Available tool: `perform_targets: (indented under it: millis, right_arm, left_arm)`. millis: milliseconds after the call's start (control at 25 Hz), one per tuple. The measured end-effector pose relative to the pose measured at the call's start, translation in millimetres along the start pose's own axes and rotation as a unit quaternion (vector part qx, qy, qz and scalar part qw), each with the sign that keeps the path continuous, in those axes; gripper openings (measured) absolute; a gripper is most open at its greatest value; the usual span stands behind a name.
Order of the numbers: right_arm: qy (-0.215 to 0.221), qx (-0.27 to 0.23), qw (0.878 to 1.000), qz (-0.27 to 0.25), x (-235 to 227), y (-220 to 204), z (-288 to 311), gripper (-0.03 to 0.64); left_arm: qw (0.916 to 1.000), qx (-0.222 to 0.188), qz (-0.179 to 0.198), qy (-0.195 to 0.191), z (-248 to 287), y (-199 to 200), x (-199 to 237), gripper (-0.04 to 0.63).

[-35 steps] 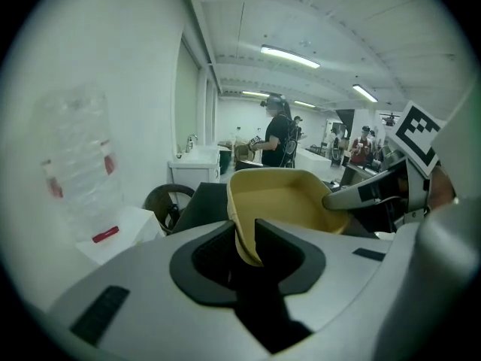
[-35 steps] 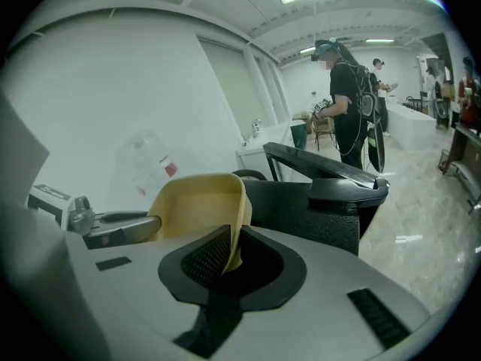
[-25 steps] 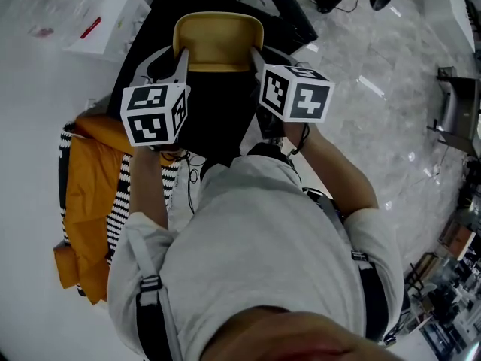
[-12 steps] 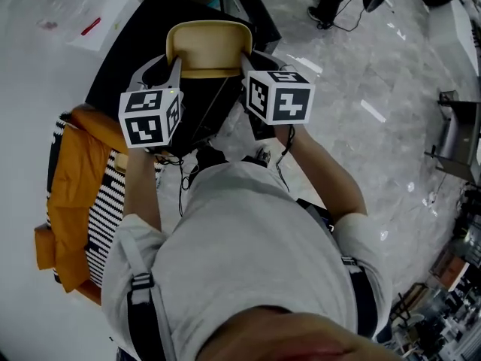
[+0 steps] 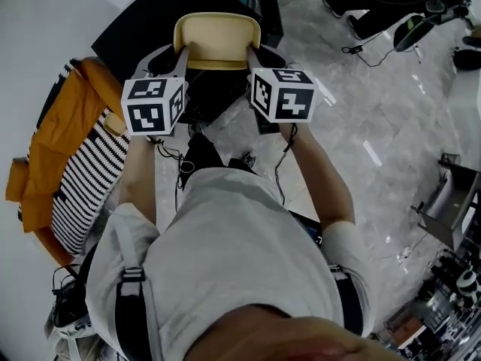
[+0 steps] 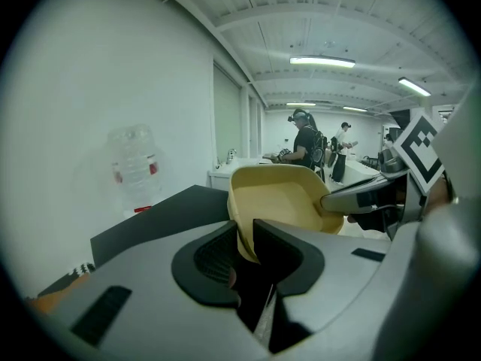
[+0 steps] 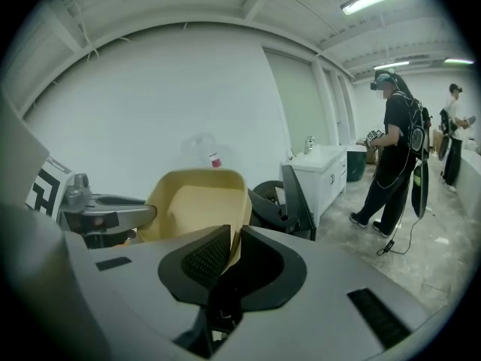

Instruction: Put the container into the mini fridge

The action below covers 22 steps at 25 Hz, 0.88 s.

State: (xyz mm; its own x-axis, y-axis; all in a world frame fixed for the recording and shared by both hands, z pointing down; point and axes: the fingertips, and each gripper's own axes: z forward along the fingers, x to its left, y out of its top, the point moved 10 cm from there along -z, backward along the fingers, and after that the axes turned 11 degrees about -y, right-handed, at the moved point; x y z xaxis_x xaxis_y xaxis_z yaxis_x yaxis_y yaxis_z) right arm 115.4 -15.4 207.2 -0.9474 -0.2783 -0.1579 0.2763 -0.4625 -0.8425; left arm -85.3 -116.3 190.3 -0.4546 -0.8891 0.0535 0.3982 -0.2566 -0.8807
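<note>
A pale yellow open container (image 5: 217,40) hangs in the air in front of the person, held by both grippers. My left gripper (image 5: 180,60) is shut on its left wall and my right gripper (image 5: 252,59) is shut on its right wall. In the left gripper view the container (image 6: 282,201) fills the middle, its rim pinched between the jaws of the left gripper (image 6: 246,241), with the right gripper (image 6: 353,199) on its far side. In the right gripper view the container (image 7: 192,201) wall sits between the jaws of the right gripper (image 7: 231,248). I see no mini fridge that I can tell for sure.
A black slab-like surface (image 5: 143,32) lies under and behind the container. An orange jacket on a striped cloth (image 5: 56,145) is at the left. A plastic bottle (image 6: 135,168) stands on white. A black upright panel (image 7: 298,198), a white counter (image 7: 325,170) and people (image 7: 397,149) lie ahead.
Both grippers have swung sideways together with the container still held between them. The orange jacket has slid to the left edge of the head view, and more grey floor shows at the right.
</note>
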Motion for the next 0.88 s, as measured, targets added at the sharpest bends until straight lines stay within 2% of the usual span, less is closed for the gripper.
perform_targets:
  millis: [240, 480, 600, 800, 880]
  right_arm:
    - [0.012, -0.011, 0.999, -0.032, -1, 1, 3, 0.069]
    - [0.018, -0.018, 0.998, -0.050, 8, 3, 15, 0.069]
    - [0.008, -0.021, 0.998, -0.065, 12, 7, 19, 0.069]
    - [-0.011, -0.018, 0.996, -0.082, 20, 14, 26, 0.066]
    - [-0.017, -0.016, 0.996, -0.086, 18, 16, 27, 0.066]
  left_arm:
    - [0.9985, -0.035, -0.028, 0.031, -9, -7, -10, 0.071]
    - [0.9976, -0.043, -0.025, 0.048, -11, -18, -2, 0.069]
    - [0.9976, -0.043, -0.031, 0.046, -9, -20, 4, 0.069]
    - [0.9948, -0.063, -0.071, 0.035, -11, -23, 12, 0.063]
    - [0.9949, -0.067, -0.069, 0.032, -10, -23, 11, 0.063]
